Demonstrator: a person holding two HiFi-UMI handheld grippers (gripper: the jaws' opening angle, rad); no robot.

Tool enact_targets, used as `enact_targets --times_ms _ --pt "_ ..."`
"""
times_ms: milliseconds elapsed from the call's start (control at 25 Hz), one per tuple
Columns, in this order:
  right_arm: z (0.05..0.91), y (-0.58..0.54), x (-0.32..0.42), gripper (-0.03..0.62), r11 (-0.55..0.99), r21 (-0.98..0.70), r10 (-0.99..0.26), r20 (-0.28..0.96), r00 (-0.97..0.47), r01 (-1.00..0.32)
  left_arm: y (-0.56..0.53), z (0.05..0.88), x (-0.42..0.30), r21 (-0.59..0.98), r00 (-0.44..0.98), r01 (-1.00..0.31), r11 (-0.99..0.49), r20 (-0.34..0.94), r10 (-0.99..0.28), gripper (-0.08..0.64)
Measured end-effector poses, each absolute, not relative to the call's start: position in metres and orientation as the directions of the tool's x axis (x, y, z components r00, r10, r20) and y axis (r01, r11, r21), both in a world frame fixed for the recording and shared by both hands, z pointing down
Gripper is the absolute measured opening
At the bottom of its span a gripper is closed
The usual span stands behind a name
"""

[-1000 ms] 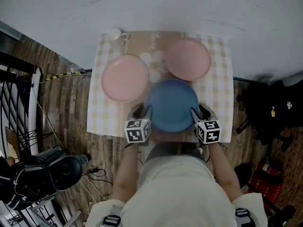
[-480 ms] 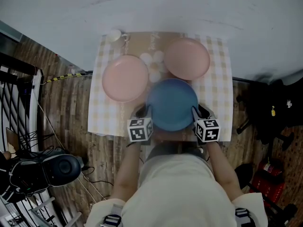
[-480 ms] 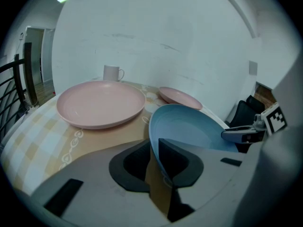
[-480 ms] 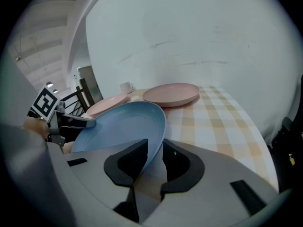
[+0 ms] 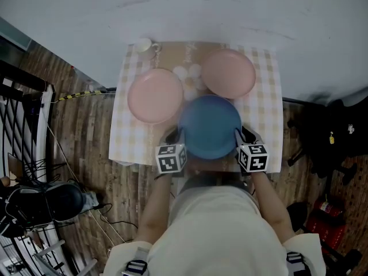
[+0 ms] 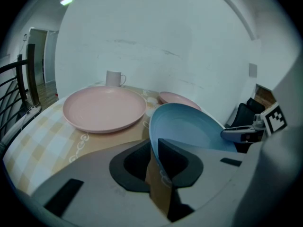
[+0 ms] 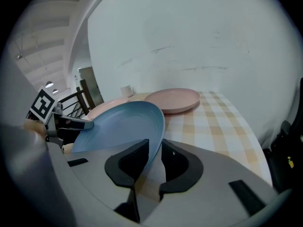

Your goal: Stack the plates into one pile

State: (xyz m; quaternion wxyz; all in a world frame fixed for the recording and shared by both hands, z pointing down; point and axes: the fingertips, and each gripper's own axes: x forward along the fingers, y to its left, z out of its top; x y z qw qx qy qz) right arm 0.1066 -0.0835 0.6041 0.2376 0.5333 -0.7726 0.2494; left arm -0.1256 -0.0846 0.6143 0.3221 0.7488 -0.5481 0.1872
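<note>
hidden: far pink plate [image 6: 176,98] partly behind blue plate [image 6: 189,126] | unclear: small white bits [image 5: 181,72]

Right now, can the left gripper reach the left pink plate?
Probably not yet. The left gripper has just been closing its jaws on the rim of the blue plate, so it is occupied. Otherwise the way to that pink plate looks free.

Rim of blue plate [image 7: 124,126] taken between jaws of right gripper [image 7: 148,161], jaws just closed inward, pads seemingly pressed on it, pink plate [image 7: 173,100] laid behind on checked cloth [image 7: 223,126]
</note>
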Motion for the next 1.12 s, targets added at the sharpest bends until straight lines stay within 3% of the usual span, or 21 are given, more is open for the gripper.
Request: enact_targets --times_ms 1120 --pt "0.543 -0.105 0.102 0.067 0.314 -0.09 -0.779 0.545 -0.31 -0.945 -0.109 0.548 -0.131 0.302 0.347 -0.93 -0.21 0.533 -0.772 0.038"
